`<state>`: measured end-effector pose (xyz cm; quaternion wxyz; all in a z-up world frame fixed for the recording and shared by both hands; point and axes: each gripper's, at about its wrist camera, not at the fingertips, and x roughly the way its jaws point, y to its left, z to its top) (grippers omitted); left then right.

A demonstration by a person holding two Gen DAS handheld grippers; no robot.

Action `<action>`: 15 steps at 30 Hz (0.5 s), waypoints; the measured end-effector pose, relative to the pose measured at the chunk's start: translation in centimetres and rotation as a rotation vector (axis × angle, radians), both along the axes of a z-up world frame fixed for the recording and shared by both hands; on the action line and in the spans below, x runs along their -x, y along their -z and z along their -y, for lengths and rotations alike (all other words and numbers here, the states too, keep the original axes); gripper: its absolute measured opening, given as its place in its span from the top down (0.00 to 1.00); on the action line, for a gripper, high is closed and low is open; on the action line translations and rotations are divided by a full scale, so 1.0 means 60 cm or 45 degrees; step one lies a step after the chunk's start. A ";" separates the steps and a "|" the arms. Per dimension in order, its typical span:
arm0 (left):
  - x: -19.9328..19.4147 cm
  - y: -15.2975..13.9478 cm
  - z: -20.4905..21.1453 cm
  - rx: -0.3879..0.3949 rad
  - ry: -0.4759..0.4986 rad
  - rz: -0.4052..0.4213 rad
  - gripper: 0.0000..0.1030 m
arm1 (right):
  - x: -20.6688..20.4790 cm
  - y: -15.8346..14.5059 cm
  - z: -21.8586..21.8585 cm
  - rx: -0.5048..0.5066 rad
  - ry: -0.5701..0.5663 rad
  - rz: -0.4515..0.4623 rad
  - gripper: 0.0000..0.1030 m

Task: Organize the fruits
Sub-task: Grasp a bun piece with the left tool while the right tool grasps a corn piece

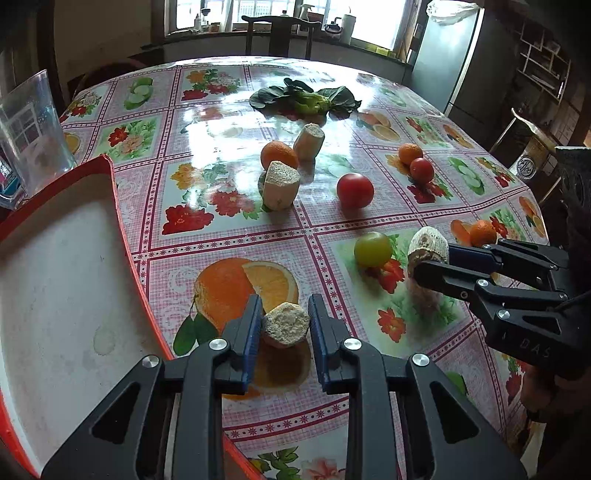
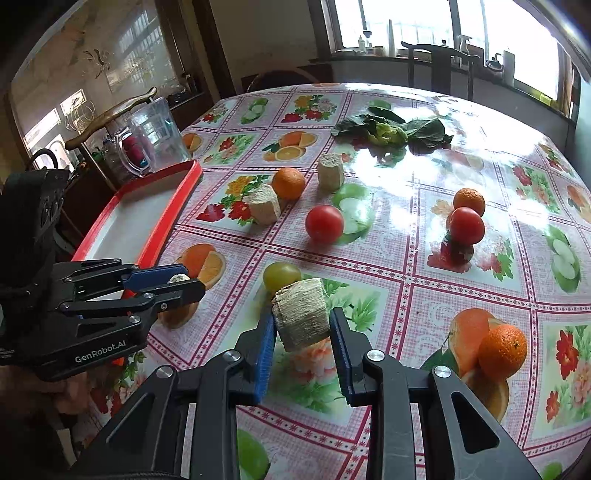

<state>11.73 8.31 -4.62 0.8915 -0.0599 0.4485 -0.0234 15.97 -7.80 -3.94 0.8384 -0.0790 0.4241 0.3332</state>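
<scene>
My left gripper (image 1: 285,325) is shut on a small beige spongy chunk (image 1: 286,328) held just above the tablecloth, right of the red-rimmed white tray (image 1: 66,266). My right gripper (image 2: 301,332) is shut on a larger beige chunk (image 2: 301,317), lifted beside a green tomato (image 2: 281,276). Loose on the table are two more beige chunks (image 1: 280,184) (image 1: 309,140), an orange (image 1: 277,154), a red tomato (image 1: 354,190), an orange and red tomato pair (image 1: 416,162), and another orange (image 2: 502,350).
A clear plastic jug (image 1: 31,129) stands behind the tray at the far left. Leafy greens (image 1: 306,98) lie at the back of the table. A dark chair (image 1: 277,33) stands behind the table. The tray (image 2: 140,218) is bare inside.
</scene>
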 end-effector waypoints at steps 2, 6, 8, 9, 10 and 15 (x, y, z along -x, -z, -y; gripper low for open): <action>0.014 -0.009 -0.002 0.017 -0.005 0.022 0.78 | 0.015 -0.012 0.000 -0.019 -0.011 0.011 0.71; 0.042 -0.028 -0.013 0.049 -0.028 0.062 0.78 | 0.044 -0.030 -0.001 -0.040 -0.035 0.030 0.71; 0.057 -0.036 -0.018 0.057 -0.041 0.078 0.78 | 0.055 -0.038 -0.005 -0.045 -0.046 0.038 0.71; 0.064 -0.039 -0.021 0.058 -0.052 0.086 0.78 | 0.060 -0.040 -0.006 -0.049 -0.050 0.041 0.71; 0.071 -0.042 -0.024 0.058 -0.061 0.091 0.78 | 0.064 -0.043 -0.008 -0.053 -0.054 0.042 0.71; 0.100 -0.052 -0.034 0.069 -0.079 0.114 0.78 | 0.081 -0.052 -0.016 -0.069 -0.072 0.040 0.71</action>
